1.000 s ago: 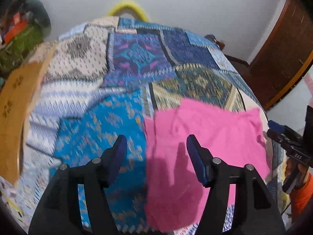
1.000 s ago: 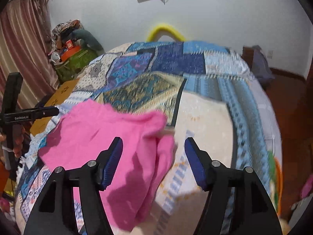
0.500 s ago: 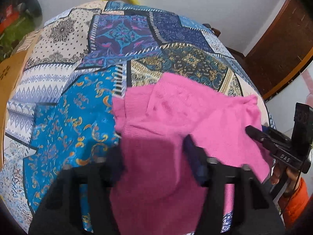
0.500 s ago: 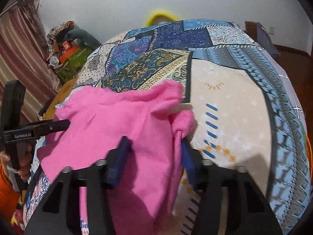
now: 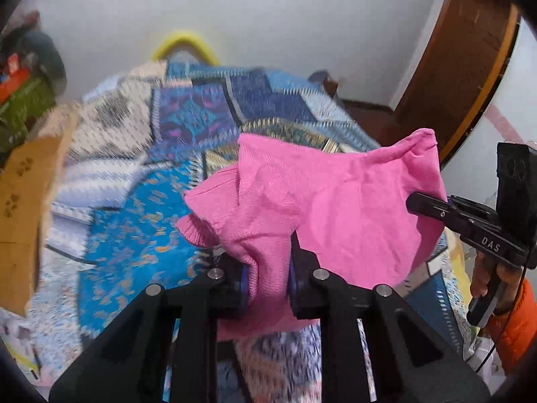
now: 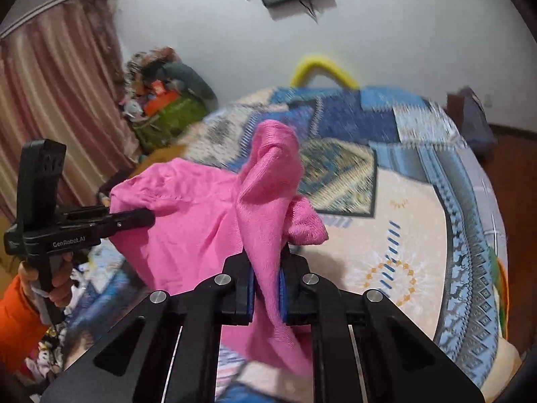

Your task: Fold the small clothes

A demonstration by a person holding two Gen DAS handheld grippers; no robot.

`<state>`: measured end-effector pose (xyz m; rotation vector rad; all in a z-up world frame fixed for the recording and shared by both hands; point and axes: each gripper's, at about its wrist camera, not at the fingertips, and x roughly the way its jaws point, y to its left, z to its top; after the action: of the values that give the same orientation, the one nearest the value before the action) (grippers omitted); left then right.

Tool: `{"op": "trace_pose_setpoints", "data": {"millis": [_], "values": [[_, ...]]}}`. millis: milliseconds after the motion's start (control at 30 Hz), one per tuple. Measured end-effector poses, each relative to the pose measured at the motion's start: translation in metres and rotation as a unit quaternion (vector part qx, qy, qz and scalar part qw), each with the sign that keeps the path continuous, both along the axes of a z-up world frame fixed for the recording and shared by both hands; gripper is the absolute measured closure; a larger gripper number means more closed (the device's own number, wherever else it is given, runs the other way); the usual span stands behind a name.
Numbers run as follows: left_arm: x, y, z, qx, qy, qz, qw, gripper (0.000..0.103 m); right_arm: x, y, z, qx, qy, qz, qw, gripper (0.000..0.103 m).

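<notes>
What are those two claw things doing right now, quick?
Left gripper: closed, pinching the pink garment.
Right gripper: closed on the same pink garment, lifted above the quilt.

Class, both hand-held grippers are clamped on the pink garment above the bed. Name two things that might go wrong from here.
1. The left hand-held gripper and right hand-held gripper each pinch a bunched wad of the pink garment, so layers may slip out or fold unevenly.
2. A loose cuff dangles and might tuck under when lowered onto the patchwork bedspread.
</notes>
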<state>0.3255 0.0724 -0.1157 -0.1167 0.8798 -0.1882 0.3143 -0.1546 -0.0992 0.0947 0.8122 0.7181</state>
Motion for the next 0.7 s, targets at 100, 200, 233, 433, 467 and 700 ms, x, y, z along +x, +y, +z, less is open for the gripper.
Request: {"op": "trace_pose_setpoints", "data": {"millis": [100, 200, 233, 433, 467, 700], "values": [[-0.033, 0.010, 0.028, 0.001, -0.024, 0.006, 0.9997, 0.085, -0.023, 0.006, 0.025, 0.017, -0.018, 0.014, 1.000, 0.094], [-0.063, 0.023, 0.044, 0.005, -0.039, 0.017, 0.9991, 0.085, -0.044, 0.016, 0.040, 0.029, -0.028, 0.031, 0.999, 0.094], [-0.073, 0.028, 0.047, 0.008, -0.042, 0.020, 0.9989, 0.085, -0.050, 0.020, 0.042, 0.031, -0.028, 0.037, 0.998, 0.094], [-0.104, 0.055, 0.028, 0.006, -0.010, 0.034, 0.9993, 0.085, -0.077, 0.049, 0.025, 0.029, -0.004, 0.065, 0.997, 0.094], [-0.106, 0.060, 0.019, 0.002, 0.002, 0.036, 0.9993, 0.085, -0.079, 0.054, 0.018, 0.025, 0.004, 0.068, 0.997, 0.094], [-0.081, 0.092, -0.047, -0.044, 0.075, 0.056, 0.9946, 0.084, -0.053, 0.079, -0.037, -0.005, 0.061, 0.059, 0.996, 0.093]]}}
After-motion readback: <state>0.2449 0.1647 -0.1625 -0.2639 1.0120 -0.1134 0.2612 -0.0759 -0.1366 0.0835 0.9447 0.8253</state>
